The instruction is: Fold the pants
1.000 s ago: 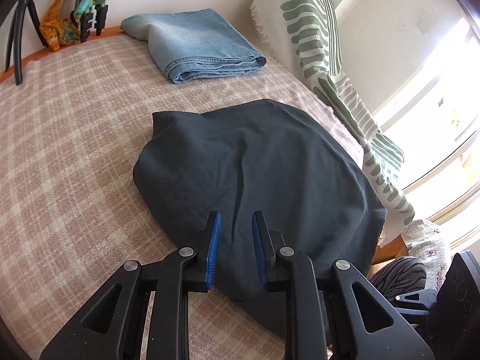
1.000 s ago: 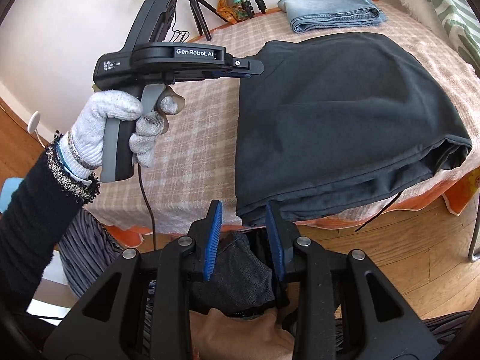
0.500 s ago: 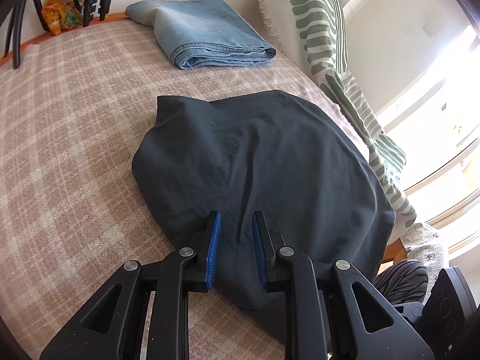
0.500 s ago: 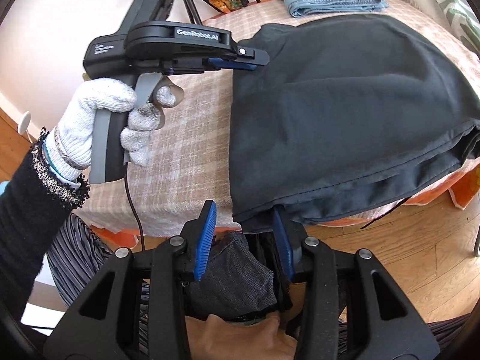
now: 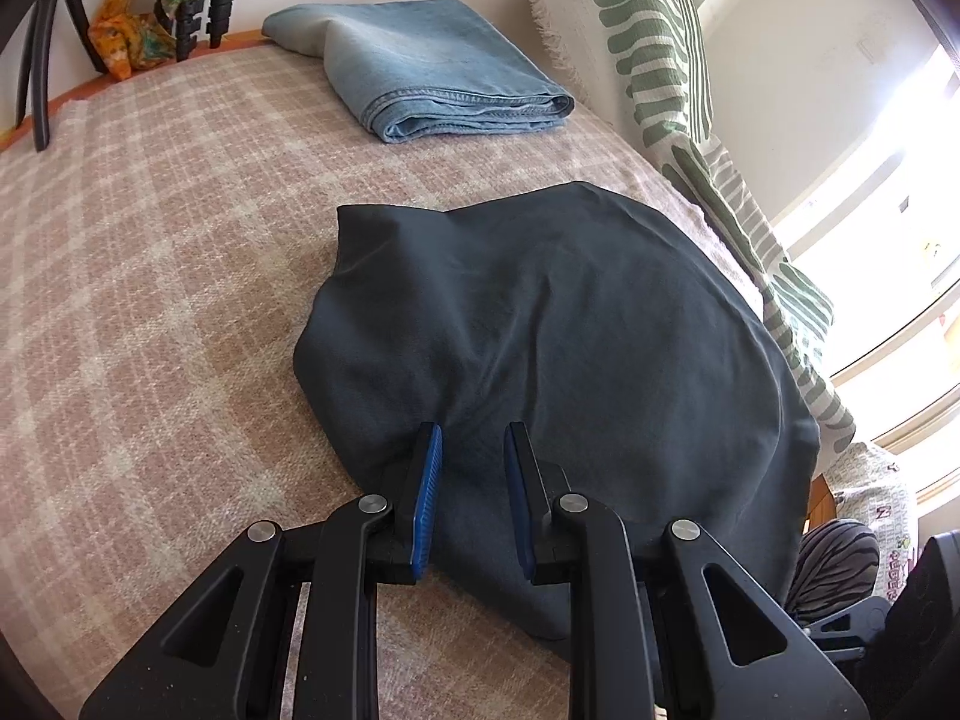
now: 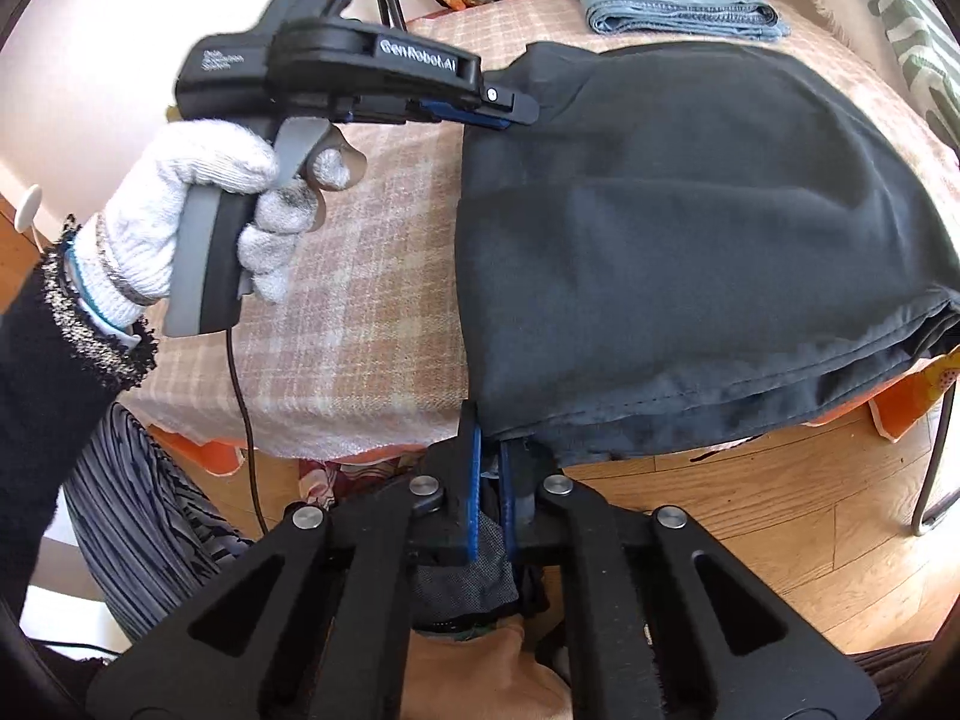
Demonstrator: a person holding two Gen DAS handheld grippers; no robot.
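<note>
The dark pants (image 5: 558,354) are seen lying on the checked blanket (image 5: 156,300), already doubled into a thick stack; by the look of it, at least one more fold is left. The left gripper (image 5: 471,450) is held over the near-left edge, slightly spread, nothing pinched. The right gripper (image 6: 489,456) has just been closing and is clamped on the overhanging corner.

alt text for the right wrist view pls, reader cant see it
The right gripper has just closed on the near corner of the dark pants, which hang over the edge of a bed covered by a pink checked blanket. A white-gloved hand holds the left gripper at the pants' far corner, and folded jeans lie behind.
</note>
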